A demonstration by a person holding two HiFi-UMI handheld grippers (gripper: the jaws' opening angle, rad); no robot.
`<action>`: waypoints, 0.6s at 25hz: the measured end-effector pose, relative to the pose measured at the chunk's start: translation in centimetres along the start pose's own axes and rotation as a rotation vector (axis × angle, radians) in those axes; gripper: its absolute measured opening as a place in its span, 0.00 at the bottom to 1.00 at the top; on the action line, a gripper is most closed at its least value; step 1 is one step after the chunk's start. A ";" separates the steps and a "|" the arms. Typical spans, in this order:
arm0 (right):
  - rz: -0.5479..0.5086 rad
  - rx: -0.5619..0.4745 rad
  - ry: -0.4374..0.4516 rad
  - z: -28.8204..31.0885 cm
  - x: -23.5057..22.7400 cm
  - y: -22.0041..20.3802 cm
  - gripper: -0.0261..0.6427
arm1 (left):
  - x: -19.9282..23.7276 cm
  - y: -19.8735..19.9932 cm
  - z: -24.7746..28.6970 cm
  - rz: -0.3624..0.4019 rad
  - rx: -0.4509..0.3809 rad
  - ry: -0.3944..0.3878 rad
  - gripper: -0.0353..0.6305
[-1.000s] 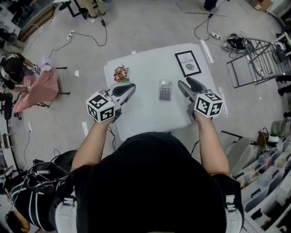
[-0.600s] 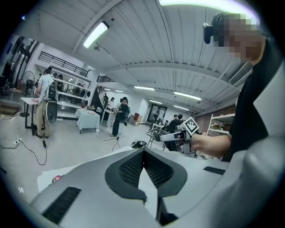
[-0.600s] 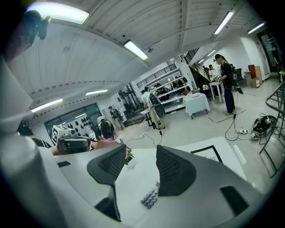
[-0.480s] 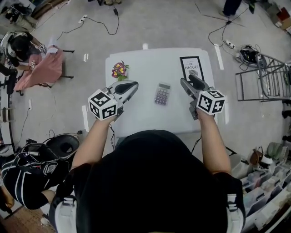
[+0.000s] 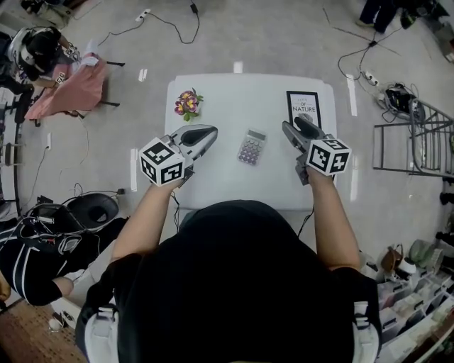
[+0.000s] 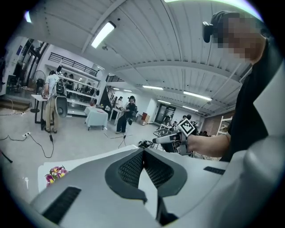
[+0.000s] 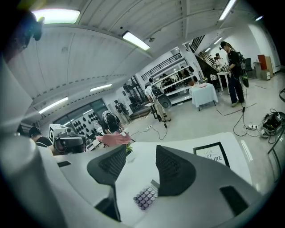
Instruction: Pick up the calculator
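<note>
The small grey calculator (image 5: 252, 147) with purple keys lies flat on the white table (image 5: 234, 184), between my two grippers. My left gripper (image 5: 211, 132) hovers to its left, pointing right, with its jaws closed tip to tip (image 6: 143, 150) and nothing in them. To the calculator's right my right gripper (image 5: 292, 126) stands open and empty. In the right gripper view the calculator (image 7: 145, 197) shows low down in the gap between the two pads (image 7: 141, 156), apart from both.
A small bunch of flowers (image 5: 188, 103) stands at the table's back left. A black-framed print (image 5: 303, 108) lies at the back right, just past my right gripper. Cables (image 5: 170, 21) cross the floor, and a metal rack (image 5: 425, 142) stands to the right.
Both grippers have come a little forward and lower over the table, the right one more. The calculator has not moved. Neither pair of jaws has visibly changed.
</note>
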State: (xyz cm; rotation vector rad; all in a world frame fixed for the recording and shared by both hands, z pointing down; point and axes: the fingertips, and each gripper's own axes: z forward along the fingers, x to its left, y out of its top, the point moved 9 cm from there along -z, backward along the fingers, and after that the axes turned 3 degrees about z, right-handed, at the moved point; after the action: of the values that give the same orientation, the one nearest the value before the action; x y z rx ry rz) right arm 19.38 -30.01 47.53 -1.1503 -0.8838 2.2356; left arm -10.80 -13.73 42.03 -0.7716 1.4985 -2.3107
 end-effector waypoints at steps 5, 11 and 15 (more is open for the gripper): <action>0.002 0.024 0.018 1.2 -0.8 0.4 0.36 | 0.5 -0.5 0.4 -0.023 -0.002 0.025 0.08; 0.017 0.081 0.032 3.3 -2.0 -0.5 0.36 | 1.6 -1.9 1.2 -0.021 0.039 0.053 0.08; 0.052 0.131 0.044 5.2 -3.5 -1.0 0.35 | 2.5 -3.3 2.7 -0.042 0.088 0.043 0.08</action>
State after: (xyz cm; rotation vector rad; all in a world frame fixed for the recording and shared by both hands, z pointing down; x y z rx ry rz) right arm 17.05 -33.33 52.40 -1.1684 -0.6862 2.2639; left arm -11.11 -15.59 46.53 -0.7415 1.3998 -2.4214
